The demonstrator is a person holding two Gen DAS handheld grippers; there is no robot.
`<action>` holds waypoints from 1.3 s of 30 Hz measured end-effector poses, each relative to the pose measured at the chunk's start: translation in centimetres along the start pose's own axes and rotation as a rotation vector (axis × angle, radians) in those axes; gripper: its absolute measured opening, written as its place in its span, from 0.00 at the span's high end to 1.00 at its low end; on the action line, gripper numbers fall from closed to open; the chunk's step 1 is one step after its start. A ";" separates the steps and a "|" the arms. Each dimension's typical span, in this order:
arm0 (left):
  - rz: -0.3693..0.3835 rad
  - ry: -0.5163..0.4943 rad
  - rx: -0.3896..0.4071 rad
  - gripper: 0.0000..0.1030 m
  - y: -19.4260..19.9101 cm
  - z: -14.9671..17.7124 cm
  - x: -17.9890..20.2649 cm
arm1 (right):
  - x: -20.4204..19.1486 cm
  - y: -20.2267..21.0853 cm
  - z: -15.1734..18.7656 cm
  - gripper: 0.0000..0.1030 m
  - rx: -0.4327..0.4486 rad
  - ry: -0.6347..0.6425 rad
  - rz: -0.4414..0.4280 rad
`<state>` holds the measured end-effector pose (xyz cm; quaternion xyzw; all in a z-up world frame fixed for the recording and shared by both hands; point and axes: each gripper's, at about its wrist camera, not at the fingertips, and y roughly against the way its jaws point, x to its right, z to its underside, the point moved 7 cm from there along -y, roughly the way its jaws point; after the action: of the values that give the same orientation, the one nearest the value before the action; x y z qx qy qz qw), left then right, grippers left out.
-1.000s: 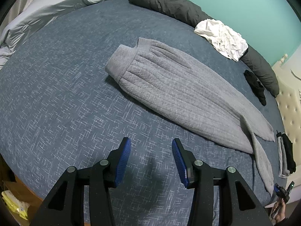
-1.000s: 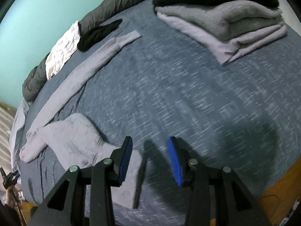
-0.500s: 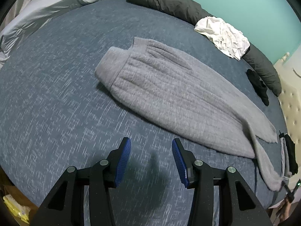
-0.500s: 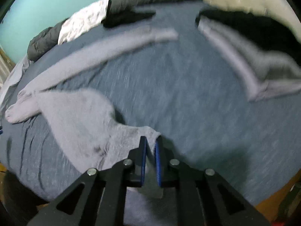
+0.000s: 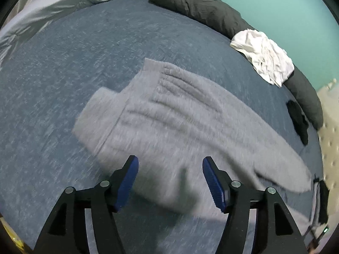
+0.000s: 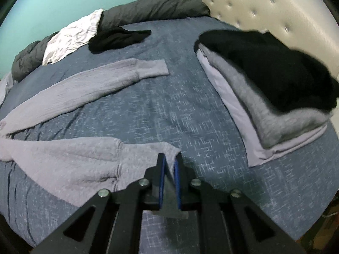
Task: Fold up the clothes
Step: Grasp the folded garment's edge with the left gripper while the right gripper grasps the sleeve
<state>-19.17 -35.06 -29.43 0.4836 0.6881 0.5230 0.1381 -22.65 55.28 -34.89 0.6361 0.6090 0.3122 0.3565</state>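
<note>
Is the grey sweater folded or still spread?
Mostly spread. The grey sweater lies flat on the bed, one sleeve stretched out; the right gripper pinches its cuff.

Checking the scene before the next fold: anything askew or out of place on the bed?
Mostly tidy. The folded stack sits neatly by the headboard. Odd bits: a crumpled white garment lies on the dark rolled duvet, and a loose black item lies unfolded beside it. The grey pants lie with legs splayed apart.
</note>
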 end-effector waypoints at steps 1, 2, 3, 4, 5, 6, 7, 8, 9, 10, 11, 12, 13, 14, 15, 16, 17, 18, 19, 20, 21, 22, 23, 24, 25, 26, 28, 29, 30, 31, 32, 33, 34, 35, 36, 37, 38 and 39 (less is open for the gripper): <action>0.008 0.011 -0.002 0.34 -0.5 -0.4 0.3 | 0.2 -0.3 0.2 0.92 -0.007 -0.001 0.003; 0.014 0.021 -0.008 0.33 -1.1 -0.6 0.7 | 0.3 -0.7 0.4 0.92 -0.013 -0.001 0.006; 0.020 0.032 -0.014 0.33 -1.7 -0.9 1.0 | 0.5 -0.9 0.5 0.92 -0.016 -0.001 0.010; 0.025 0.042 -0.019 0.33 -2.3 -1.1 1.4 | 0.7 -1.1 0.6 0.92 -0.018 0.000 0.013; 0.027 0.049 -0.025 0.33 -2.9 -1.3 1.6 | 0.8 -1.3 0.7 0.92 -0.020 0.001 0.017; 0.028 0.058 -0.032 0.33 -3.4 -1.3 1.6 | 1.0 -1.5 0.8 0.92 -0.021 0.002 0.021; 0.029 0.066 -0.038 0.33 -3.9 -1.3 1.7 | 1.2 -1.7 0.9 0.92 -0.023 0.003 0.025; 0.030 0.075 -0.045 0.33 -4.4 -1.3 1.7 | 1.5 -1.9 0.9 0.93 -0.025 0.003 0.032; 0.031 0.082 -0.050 0.33 -4.8 -1.3 1.7 | 1.9 -1.9 1.0 0.96 -0.024 0.003 0.051; 0.031 0.085 -0.048 0.33 -5.1 -1.4 1.7 | 2.8 -1.9 1.1 1.00 -0.024 -0.016 0.070; 0.031 0.089 -0.046 0.33 -5.4 -1.5 1.7 | 3.9 -1.8 1.2 1.00 -0.025 -0.040 0.087; 0.030 0.090 -0.044 0.33 -5.7 -1.5 1.7 | 4.9 -1.8 1.3 1.00 -0.026 -0.065 0.105; 0.024 0.084 -0.046 0.33 -5.9 -1.5 1.8 | 5.7 -1.8 1.6 1.00 -0.031 -0.088 0.111; 0.018 0.077 -0.048 0.33 -6.2 -1.5 1.9 | 6.4 -1.8 1.9 1.00 -0.035 -0.111 0.114; 0.014 0.071 -0.051 0.34 -6.5 -1.5 1.9 | 6.5 -1.8 2.0 1.00 -0.035 -0.113 0.101; 0.012 0.064 -0.057 0.40 -6.8 -1.5 2.0 | 6.4 -1.7 2.1 1.00 -0.034 -0.112 0.085; 0.005 0.053 -0.064 0.45 -7.1 -1.5 2.0 | 6.1 -1.7 2.1 1.00 -0.035 -0.108 0.071; 0.004 0.047 -0.067 0.62 -7.3 -1.5 2.0 | 5.7 -1.7 2.1 1.00 -0.036 -0.103 0.057; 0.002 0.043 -0.071 0.80 -7.5 -1.6 1.9 | 5.2 -1.7 2.1 1.00 -0.038 -0.098 0.044; 0.001 0.039 -0.074 0.87 -7.6 -1.6 1.9 | 4.8 -1.7 2.1 1.00 -0.039 -0.093 0.030; 0.009 0.037 -0.075 0.93 -7.5 -1.7 1.9 | 4.3 -1.8 2.1 1.00 -0.041 -0.085 0.024; 0.015 0.033 -0.075 0.95 -7.4 -1.7 1.9 | 3.9 -1.9 2.0 1.00 -0.043 -0.080 0.021; 0.020 0.026 -0.070 0.96 -7.2 -1.8 1.9 | 3.5 -2.0 2.0 1.00 -0.044 -0.075 0.018; 0.025 0.020 -0.064 0.96 -6.9 -1.8 1.9 | 3.1 -2.1 2.0 1.00 -0.046 -0.070 0.015; 0.030 0.021 -0.059 0.97 -6.5 -1.9 1.8 | 2.7 -2.2 1.9 1.00 -0.047 -0.065 0.012; 0.034 0.022 -0.054 0.97 -6.1 -1.9 1.8 | 2.4 -2.2 1.9 1.00 -0.047 -0.066 0.011; 0.052 0.036 -0.043 0.96 -5.1 -2.2 2.1 | 2.3 -2.2 2.0 1.00 -0.046 -0.074 0.007; 0.065 0.047 -0.037 0.96 -4.6 -2.3 2.4 | 2.3 -2.2 2.0 1.00 -0.045 -0.077 0.006; 0.073 0.052 -0.031 0.96 -4.3 -2.4 2.7 | 2.3 -2.2 2.1 1.00 -0.046 -0.081 0.005; 0.074 0.039 -0.027 0.96 -4.0 -2.6 3.4 | 2.4 -2.3 2.2 1.00 -0.046 -0.085 0.003; 0.075 0.027 -0.022 0.96 -3.8 -2.7 4.0 | 2.5 -2.3 2.3 1.00 -0.047 -0.088 0.001; 0.074 0.024 -0.021 0.96 -3.7 -2.8 4.4 | 2.5 -2.3 2.4 1.00 -0.047 -0.093 0.000; 0.074 0.023 -0.021 0.96 -3.6 -2.8 4.7 | 2.6 -2.2 2.5 1.00 -0.048 -0.098 -0.002; 0.074 0.032 -0.025 0.96 -3.6 -2.8 4.9 | 2.6 -2.2 2.5 1.00 -0.047 -0.104 -0.006; 0.073 0.039 -0.028 0.96 -3.6 -2.8 5.1 | 2.7 -2.1 2.6 1.00 -0.046 -0.110 -0.011; 0.067 0.036 -0.026 0.96 -3.5 -2.8 5.2 | 2.7 -2.1 2.6 1.00 -0.045 -0.111 -0.015; 0.061 0.033 -0.022 0.97 -3.4 -2.8 5.3 | 2.6 -2.0 2.6 1.00 -0.044 -0.108 -0.016; 0.055 0.026 -0.010 0.97 -3.2 -2.8 5.3 | 2.6 -1.9 2.6 1.00 -0.043 -0.105 -0.018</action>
<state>-25.40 -32.42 -29.29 0.4947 0.6737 0.5363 0.1172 -21.38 57.69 -38.02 0.6385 0.5882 0.2881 0.4042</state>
